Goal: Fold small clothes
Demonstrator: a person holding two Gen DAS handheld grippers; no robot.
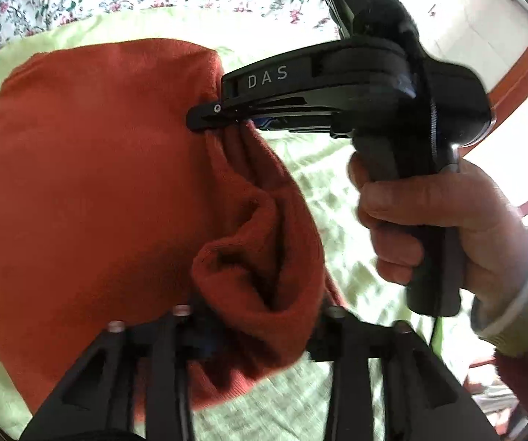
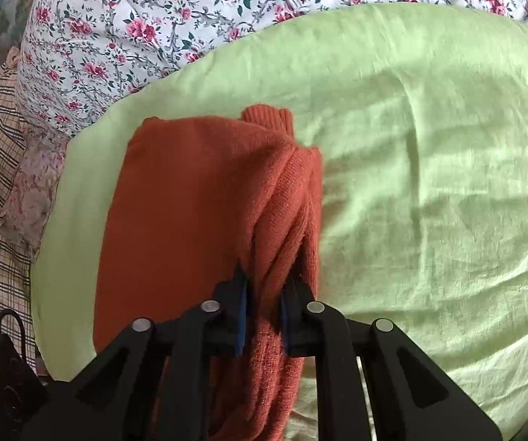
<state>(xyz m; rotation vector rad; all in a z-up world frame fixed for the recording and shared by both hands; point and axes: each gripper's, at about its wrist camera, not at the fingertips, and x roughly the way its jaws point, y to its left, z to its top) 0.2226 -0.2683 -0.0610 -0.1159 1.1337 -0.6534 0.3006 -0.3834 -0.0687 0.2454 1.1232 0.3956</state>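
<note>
Sweater [image 2: 190, 202], rust-orange, is lying on the green sheet [image 2: 429, 147]; the right gripper [image 2: 264, 316] is clamping its bunched right edge, while the left gripper [image 1: 256, 334] is standing apart around a loose fold. Mid-fold, probably; next, lay that edge leftward.

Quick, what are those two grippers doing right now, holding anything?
Left gripper: open, a fold of the orange sweater lying between its jaws.
Right gripper: shut on a bunched edge of the orange sweater.
</note>
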